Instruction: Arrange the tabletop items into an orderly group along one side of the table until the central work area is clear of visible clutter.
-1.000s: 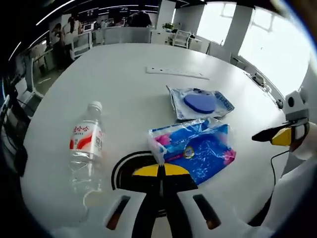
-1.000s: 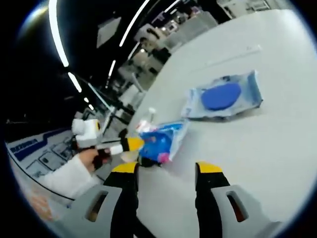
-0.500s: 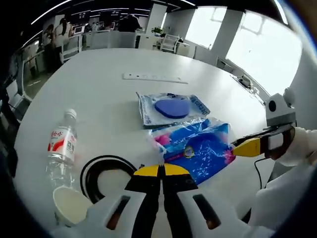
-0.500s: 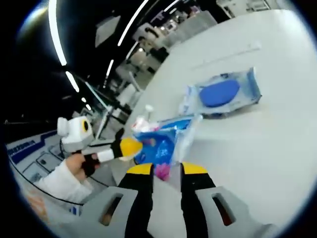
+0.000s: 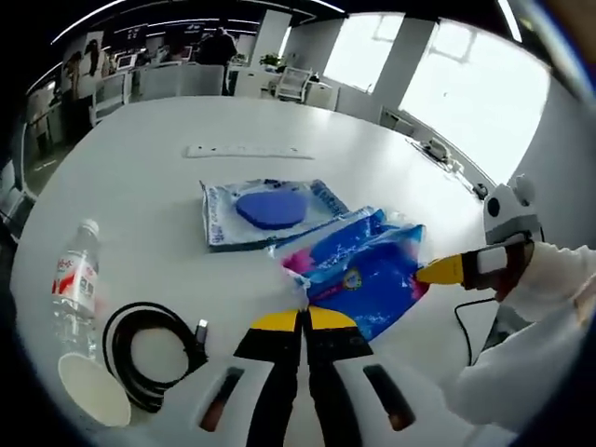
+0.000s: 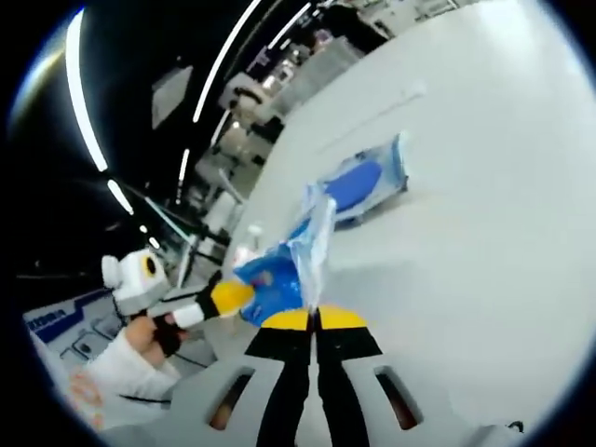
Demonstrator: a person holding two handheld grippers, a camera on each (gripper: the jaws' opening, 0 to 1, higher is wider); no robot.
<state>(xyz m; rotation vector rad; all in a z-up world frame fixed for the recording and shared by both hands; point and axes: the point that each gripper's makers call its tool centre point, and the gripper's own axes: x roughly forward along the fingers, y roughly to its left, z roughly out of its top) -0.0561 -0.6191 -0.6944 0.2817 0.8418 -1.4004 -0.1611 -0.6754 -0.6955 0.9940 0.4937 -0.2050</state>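
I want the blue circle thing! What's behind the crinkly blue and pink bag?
Behind the crinkly blue and pink plastic bag lies the clear packet with a blue round pad, its near edge covered.

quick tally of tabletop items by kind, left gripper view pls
Soft plastic packs: 2 (blue pack, wipes pack)
Water bottle: 1
Paper cup: 1
Coiled black cable: 1
White power strip: 1
Total: 6

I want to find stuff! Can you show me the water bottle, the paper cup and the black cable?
water bottle (image 5: 74, 289): left gripper view, on its red and white label.
paper cup (image 5: 90, 391): left gripper view, on its pale inside, near the rim.
black cable (image 5: 149, 346): left gripper view, on the coiled loop's right side.
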